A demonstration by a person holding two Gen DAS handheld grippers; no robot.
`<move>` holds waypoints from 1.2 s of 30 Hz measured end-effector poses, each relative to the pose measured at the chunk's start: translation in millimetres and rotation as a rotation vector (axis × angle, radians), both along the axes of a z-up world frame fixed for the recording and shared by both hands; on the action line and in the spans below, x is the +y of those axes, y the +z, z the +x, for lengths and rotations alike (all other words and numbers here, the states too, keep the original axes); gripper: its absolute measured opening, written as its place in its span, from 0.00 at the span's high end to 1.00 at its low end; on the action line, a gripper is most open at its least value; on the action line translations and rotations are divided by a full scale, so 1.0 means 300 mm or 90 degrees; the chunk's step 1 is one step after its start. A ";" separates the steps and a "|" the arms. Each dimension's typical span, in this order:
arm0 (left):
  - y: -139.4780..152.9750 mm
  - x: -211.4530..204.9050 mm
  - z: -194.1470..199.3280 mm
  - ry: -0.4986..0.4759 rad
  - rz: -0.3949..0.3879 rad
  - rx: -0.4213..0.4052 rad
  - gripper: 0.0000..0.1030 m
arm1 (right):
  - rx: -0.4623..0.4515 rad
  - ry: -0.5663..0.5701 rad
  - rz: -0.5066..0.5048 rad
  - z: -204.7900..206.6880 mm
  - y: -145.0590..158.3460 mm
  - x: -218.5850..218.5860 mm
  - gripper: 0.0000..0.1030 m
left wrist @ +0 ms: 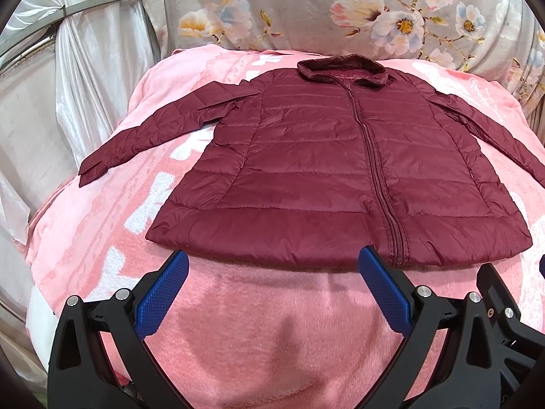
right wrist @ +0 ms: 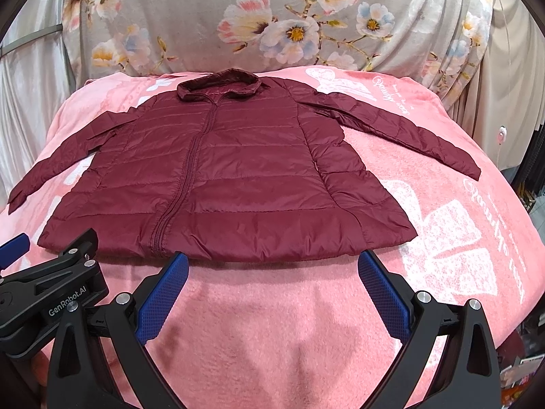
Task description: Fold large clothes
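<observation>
A pink blanket (left wrist: 259,323) covers the bed, floral fabric (right wrist: 272,27) behind. Both grippers, left (left wrist: 273,262) and right (right wrist: 273,264), hang wide open and empty just short of the hem. The maroon jacket (right wrist: 238,170) lies flat, zipped, sleeves spread.

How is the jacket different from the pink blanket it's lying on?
The jacket is dark maroon and plain; the pink blanket has white pictures and writing on it. The jacket looks smooth, shiny and quilted in rows; the blanket looks fuzzy. The jacket has a zipper down its front; the blanket has none. The blanket spreads out wider, past both sleeves. Both lie flat and spread out.
</observation>
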State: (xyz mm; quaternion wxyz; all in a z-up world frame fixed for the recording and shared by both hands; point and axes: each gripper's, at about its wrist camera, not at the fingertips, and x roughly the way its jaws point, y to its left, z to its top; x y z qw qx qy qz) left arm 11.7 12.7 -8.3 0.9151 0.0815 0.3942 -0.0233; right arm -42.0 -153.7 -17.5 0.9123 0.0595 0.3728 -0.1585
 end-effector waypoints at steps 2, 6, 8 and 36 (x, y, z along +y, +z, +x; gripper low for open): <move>0.002 0.000 0.007 0.001 0.001 0.001 0.06 | 0.001 0.000 0.001 0.001 0.000 0.000 0.05; 0.013 -0.007 0.026 0.000 0.004 0.004 0.06 | 0.006 0.004 0.005 0.017 0.011 -0.014 0.05; 0.016 -0.014 0.035 -0.001 0.006 0.005 0.05 | 0.009 0.004 0.008 0.027 0.015 -0.020 0.05; -0.001 -0.183 0.246 -0.005 0.036 0.036 0.05 | 0.048 0.001 0.038 0.261 0.013 -0.180 0.05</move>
